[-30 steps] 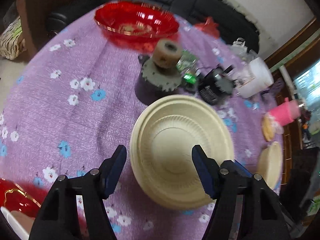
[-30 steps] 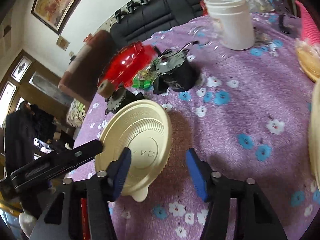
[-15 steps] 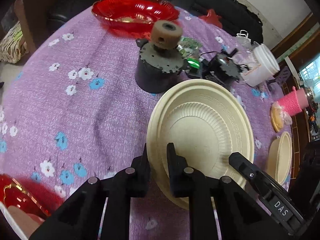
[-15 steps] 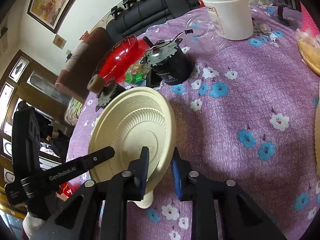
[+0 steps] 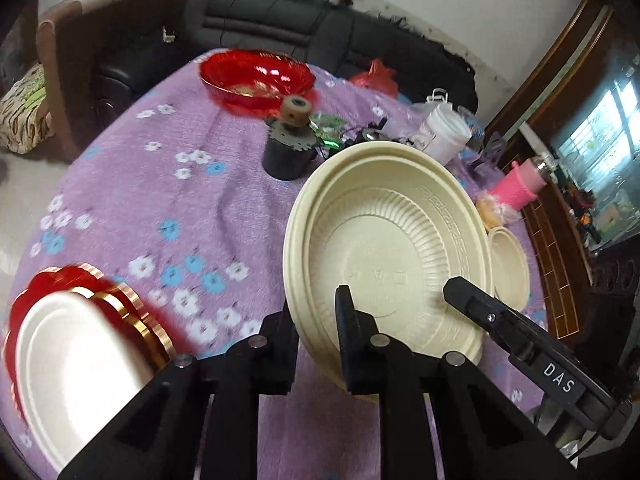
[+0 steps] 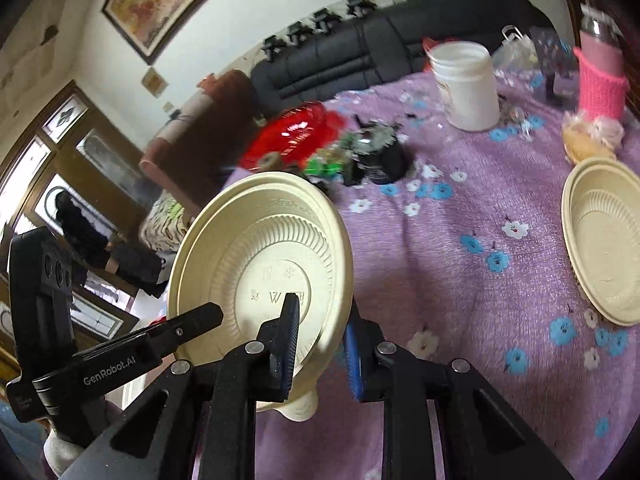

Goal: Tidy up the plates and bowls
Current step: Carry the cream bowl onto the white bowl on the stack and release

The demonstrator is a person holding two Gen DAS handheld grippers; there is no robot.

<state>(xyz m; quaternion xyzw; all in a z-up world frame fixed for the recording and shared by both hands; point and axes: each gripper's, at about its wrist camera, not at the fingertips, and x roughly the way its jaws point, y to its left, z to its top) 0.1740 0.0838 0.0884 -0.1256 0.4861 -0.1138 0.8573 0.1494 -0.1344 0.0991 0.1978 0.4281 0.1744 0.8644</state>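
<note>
Cream-coloured plastic makes up the bowl (image 5: 386,236) that is held tilted above the worktop (image 5: 140,200), which is covered with a purple cloth printed with flowers. The left gripper (image 5: 316,320) is clamped on the near rim of this bowl, with one finger inside and one outside. The right gripper (image 6: 320,332) is clamped on the rim of the same bowl (image 6: 260,252) from the other side, and its underside is seen in the right wrist view. A second cream bowl (image 6: 606,248) lies flat on the cloth, well apart, at the right edge. A red dish (image 5: 258,78) is placed at the far side of the worktop, near a black sofa (image 5: 320,36). A white plate (image 5: 76,364) rests on a red plate with a gold rim (image 5: 120,300) at the lower left. A white jar (image 6: 466,86) and a pink bottle (image 6: 602,76) stand upright beyond the second bowl.
</note>
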